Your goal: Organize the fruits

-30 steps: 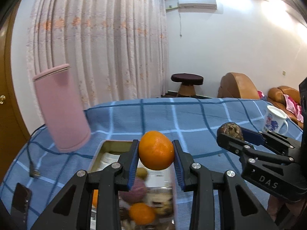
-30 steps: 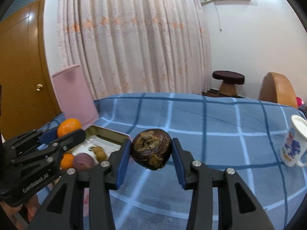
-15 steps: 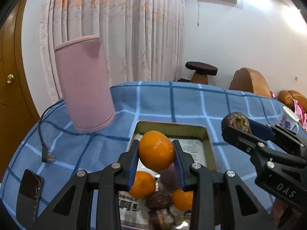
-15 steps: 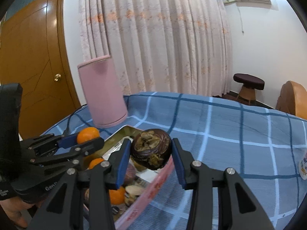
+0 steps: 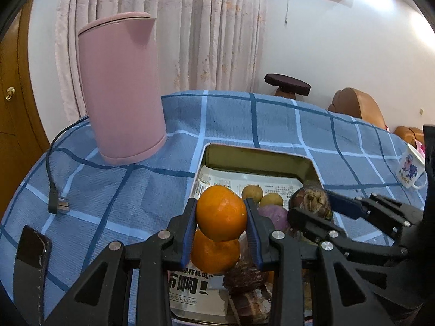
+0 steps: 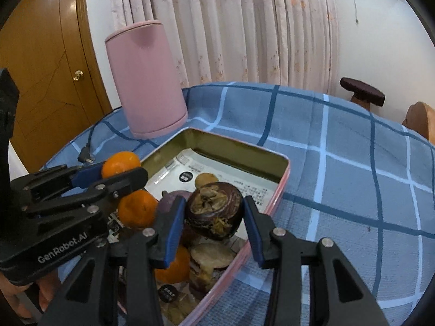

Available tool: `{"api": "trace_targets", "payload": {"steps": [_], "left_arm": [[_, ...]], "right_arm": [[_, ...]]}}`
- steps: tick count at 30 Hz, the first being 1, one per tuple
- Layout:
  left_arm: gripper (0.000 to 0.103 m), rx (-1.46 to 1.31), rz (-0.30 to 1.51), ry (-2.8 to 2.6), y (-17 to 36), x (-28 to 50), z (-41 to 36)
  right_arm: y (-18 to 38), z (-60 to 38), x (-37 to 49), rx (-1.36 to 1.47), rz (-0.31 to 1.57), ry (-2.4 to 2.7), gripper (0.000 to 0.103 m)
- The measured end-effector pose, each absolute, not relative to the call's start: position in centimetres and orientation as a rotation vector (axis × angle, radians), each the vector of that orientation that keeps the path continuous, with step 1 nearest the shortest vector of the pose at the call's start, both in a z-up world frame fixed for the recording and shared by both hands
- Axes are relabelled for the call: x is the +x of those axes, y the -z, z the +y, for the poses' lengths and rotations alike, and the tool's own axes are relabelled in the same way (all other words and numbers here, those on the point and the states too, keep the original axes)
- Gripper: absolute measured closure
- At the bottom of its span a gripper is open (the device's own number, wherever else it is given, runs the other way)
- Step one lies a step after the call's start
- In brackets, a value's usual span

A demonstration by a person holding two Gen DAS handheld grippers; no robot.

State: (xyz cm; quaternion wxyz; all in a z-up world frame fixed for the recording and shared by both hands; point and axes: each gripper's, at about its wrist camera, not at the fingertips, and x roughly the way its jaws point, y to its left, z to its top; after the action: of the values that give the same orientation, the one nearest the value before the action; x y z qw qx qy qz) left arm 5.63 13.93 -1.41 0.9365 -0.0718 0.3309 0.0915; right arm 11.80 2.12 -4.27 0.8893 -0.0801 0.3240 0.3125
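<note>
An orange (image 5: 220,212) is clamped between the blue pads of the left tool (image 5: 220,217), and a dark, wrinkled fruit (image 6: 214,214) is clamped in the right tool (image 6: 214,218); both are held above the open tin (image 6: 282,175), apparently so that each can be lowered onto the paper lining beside the fruit already gathered there: another orange (image 6: 137,208), a purple fruit (image 5: 273,215) and two small yellowish ones (image 5: 252,191). The tin rests on the blue checked bench (image 6: 339,176), near the pink kettle (image 5: 122,89), with a mug (image 5: 410,169) well apart at the right. Compared with a second ago, both tools have been carried from over bare cloth to over the tin, the grips unchanged, and the kettle is seen nearer and upright.
</note>
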Motion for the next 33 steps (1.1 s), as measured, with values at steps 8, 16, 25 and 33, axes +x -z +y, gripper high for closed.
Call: {"api": "trace_targets", "payload": {"steps": [8,16,25,33], "left_arm": [[0.067,-0.164,0.7,-0.182,2.4,5.5,14.6],[0.067,-0.161,0.698,-0.178,2.5,5.1,14.6],[0.027,-0.179,0.667,-0.177,1.5,3.5,14.4],[0.018,-0.157,0.585,-0.182,-0.5,1.6,13.4]], "right_arm": [[4.4,2.2,11.1,-0.178,0.684,-0.672,0.055],[4.4,2.5,10.1,-0.203,0.673,-0.687,0.046],[2.7,0.6,8.6,-0.163,0.616,-0.677,0.019],[1.1,-2.7,7.3,-0.114,0.572,-0.594,0.012]]}}
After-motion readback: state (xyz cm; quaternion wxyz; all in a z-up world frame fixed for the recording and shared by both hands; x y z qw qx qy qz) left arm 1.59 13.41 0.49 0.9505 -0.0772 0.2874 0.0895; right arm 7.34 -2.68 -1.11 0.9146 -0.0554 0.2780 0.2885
